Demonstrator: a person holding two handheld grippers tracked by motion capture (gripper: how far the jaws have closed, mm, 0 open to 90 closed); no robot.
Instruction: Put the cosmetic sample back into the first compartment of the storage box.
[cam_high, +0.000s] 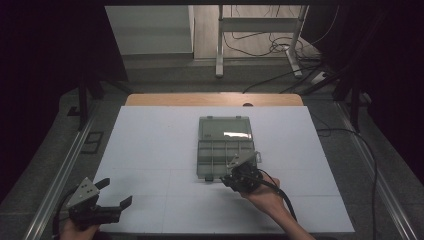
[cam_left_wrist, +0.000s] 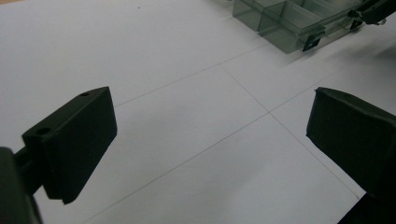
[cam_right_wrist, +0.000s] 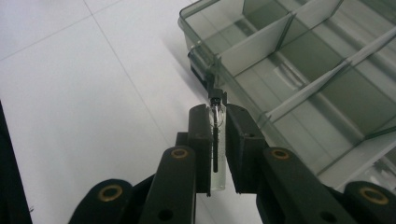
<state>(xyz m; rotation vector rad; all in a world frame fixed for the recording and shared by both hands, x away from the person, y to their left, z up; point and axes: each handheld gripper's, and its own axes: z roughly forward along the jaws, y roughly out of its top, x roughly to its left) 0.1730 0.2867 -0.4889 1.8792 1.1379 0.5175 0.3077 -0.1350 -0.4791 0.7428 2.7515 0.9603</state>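
Note:
A grey see-through organiser box (cam_high: 222, 152) lies open at the middle of the white table, its lid (cam_high: 224, 128) folded back and its compartments empty. My right gripper (cam_high: 234, 176) is at the box's near right corner. In the right gripper view that gripper (cam_right_wrist: 216, 114) is shut on a thin black latch (cam_right_wrist: 215, 99) at the front wall of the box (cam_right_wrist: 303, 60). My left gripper (cam_high: 118, 191) rests open near the table's front left corner. In its own view the left gripper (cam_left_wrist: 210, 126) has only bare table between its fingers, and the box (cam_left_wrist: 280, 25) lies far off at top right.
The white table sheet (cam_high: 150, 145) stretches wide to the left of the box and in front of it. A wooden strip (cam_high: 210, 99) runs along the far edge. Cables (cam_high: 280, 47) and a frame's legs stand on the floor beyond. Metal rails flank both sides.

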